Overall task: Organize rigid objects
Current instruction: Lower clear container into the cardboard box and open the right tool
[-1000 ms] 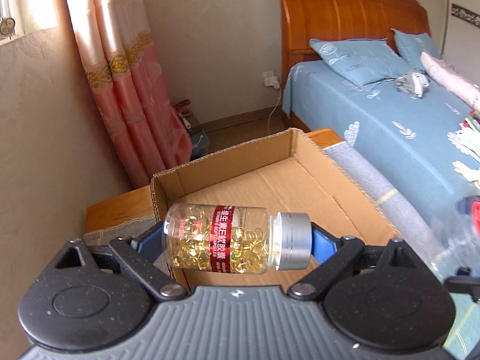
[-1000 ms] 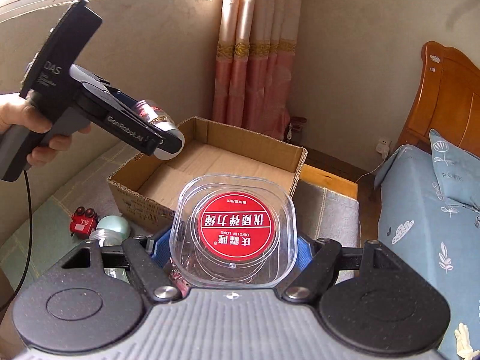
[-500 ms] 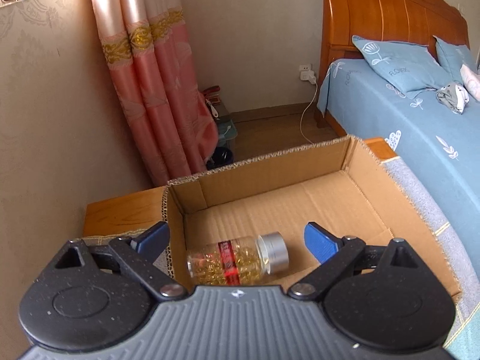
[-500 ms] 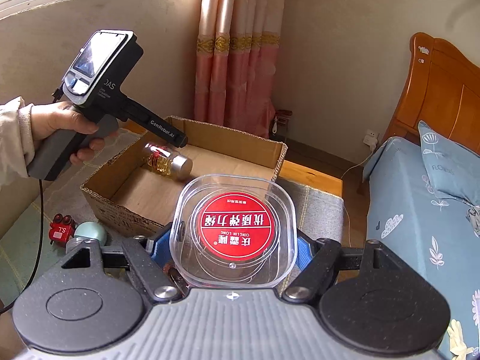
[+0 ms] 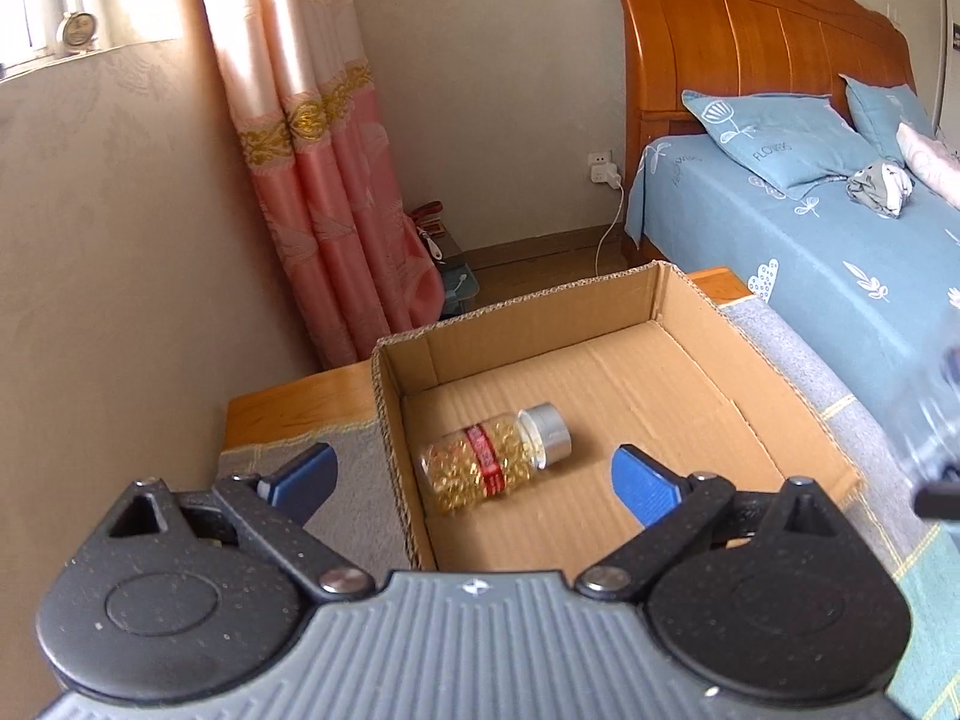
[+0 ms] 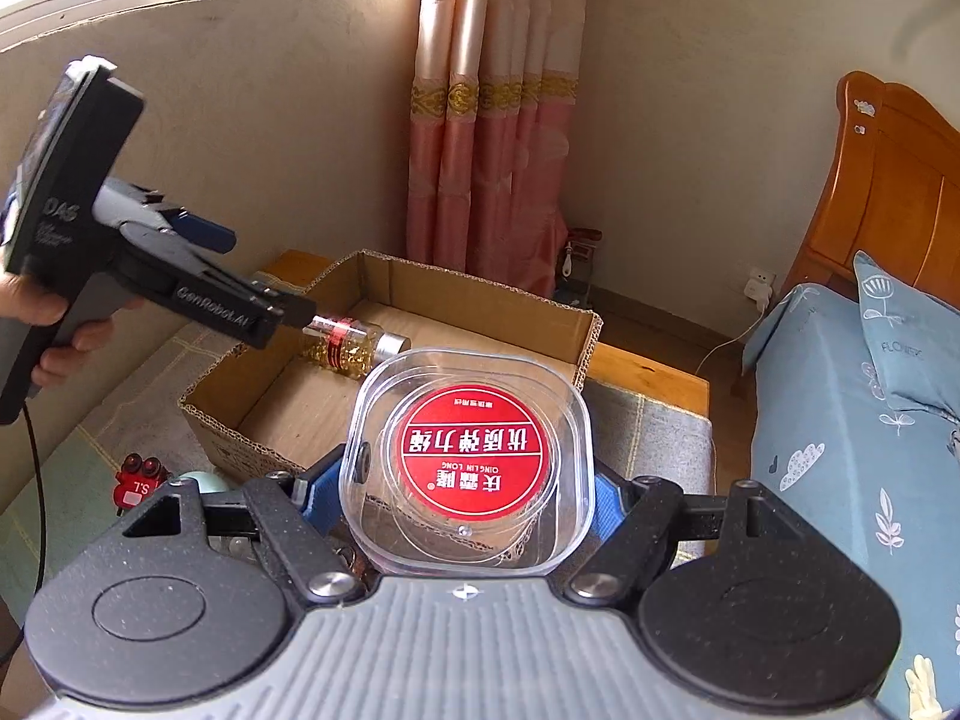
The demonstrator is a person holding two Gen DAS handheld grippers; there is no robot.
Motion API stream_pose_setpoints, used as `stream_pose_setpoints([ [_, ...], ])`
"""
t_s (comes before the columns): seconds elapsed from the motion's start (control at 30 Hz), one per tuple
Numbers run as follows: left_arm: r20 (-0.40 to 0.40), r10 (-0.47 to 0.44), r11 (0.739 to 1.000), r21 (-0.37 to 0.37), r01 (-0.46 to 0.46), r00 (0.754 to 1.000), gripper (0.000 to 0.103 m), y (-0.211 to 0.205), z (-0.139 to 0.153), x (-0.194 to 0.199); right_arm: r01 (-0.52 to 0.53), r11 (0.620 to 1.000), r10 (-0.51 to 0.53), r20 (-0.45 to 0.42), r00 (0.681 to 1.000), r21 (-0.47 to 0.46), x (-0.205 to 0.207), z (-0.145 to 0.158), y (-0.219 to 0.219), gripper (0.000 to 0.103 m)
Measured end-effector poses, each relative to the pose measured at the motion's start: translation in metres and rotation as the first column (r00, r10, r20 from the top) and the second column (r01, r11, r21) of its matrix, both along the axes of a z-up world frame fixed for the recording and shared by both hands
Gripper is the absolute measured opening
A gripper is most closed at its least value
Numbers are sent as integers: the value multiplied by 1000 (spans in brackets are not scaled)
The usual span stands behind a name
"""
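A clear bottle of yellow capsules with a red label and silver cap lies on its side on the floor of an open cardboard box. My left gripper is open and empty, above the box's near left corner. The bottle, the box and the left gripper also show in the right wrist view. My right gripper is shut on a clear square plastic container with a red round label, held in front of the box.
The box stands on a grey cloth over a wooden table. A red toy and a pale green round thing lie left of the box. A pink curtain hangs behind. A blue bed is at the right.
My left gripper opened and let go of the capsule bottle, which dropped into the box and now lies there. The left gripper pulled back and up. The right gripper kept its hold on the container.
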State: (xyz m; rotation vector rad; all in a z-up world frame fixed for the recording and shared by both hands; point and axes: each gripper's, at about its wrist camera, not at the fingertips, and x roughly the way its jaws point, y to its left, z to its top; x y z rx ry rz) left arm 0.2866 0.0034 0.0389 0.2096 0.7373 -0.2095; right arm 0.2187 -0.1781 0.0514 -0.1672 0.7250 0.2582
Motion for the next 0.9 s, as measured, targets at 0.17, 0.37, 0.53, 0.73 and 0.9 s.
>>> stream_pose_setpoints([
  [0.17,50,34,999,-4,-34,998,101,13,0,-42,-4,1000,4,-12,1000,13,14,0,6,81],
  [0.37,71,118,993,-13,-118,990,101,28,-10,-81,0,1000,0,-33,999,10,42,-6,15,81],
  [0.53,91,199,980,-10,-199,976,101,40,-22,-105,13,1000,-13,-62,998,10,72,-15,20,81],
  [0.73,57,222,975,-25,-220,973,101,51,-31,-116,33,999,-33,-106,994,-2,114,-30,27,81],
  [0.9,56,249,968,-14,-249,967,101,59,-33,-117,94,996,-94,-96,991,-12,146,-43,29,81],
])
